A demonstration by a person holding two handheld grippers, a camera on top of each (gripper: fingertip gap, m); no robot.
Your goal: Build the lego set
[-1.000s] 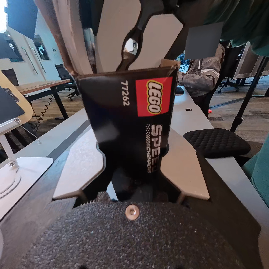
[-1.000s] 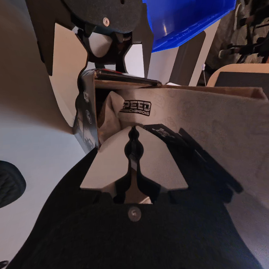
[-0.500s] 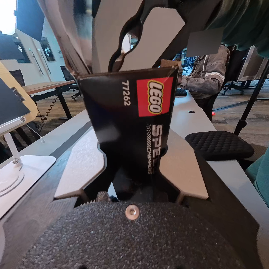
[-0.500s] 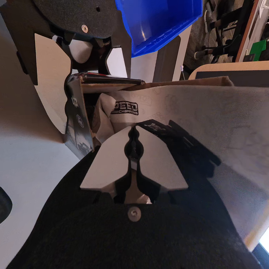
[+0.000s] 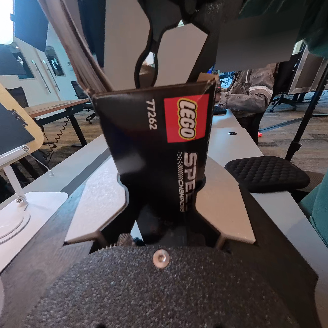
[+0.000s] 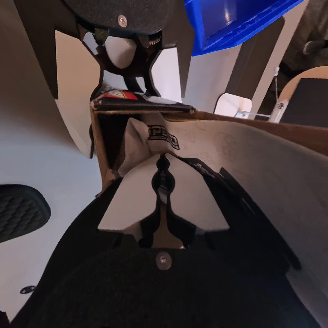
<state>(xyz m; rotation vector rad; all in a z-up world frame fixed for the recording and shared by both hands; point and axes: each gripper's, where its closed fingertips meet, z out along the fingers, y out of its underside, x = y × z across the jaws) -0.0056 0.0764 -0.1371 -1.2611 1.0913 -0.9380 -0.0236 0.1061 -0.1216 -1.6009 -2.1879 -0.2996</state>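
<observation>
My left gripper (image 5: 163, 179) is shut on the lower end of a black lego box (image 5: 156, 142) and holds it upright above the table, open end up. My right gripper (image 6: 163, 157) reaches into the box's open mouth (image 6: 142, 108) from above and is shut on a white paper bag (image 6: 239, 159) that sticks out of the box. In the left wrist view the right gripper (image 5: 147, 58) hangs over the box top. In the right wrist view the left gripper (image 6: 124, 85) shows behind the box. The rest of the box's contents are hidden.
A white table (image 5: 230, 142) runs below. A black padded rest (image 5: 266, 175) lies on its right side. A tablet on a white stand (image 5: 17, 204) stands at the left. A blue bin (image 6: 239, 23) sits beyond the box. A person (image 5: 248, 99) sits farther along the table.
The left gripper keeps the box still. The right gripper has stayed shut on the white bag and shifted a little over the box mouth, changing its angle.
</observation>
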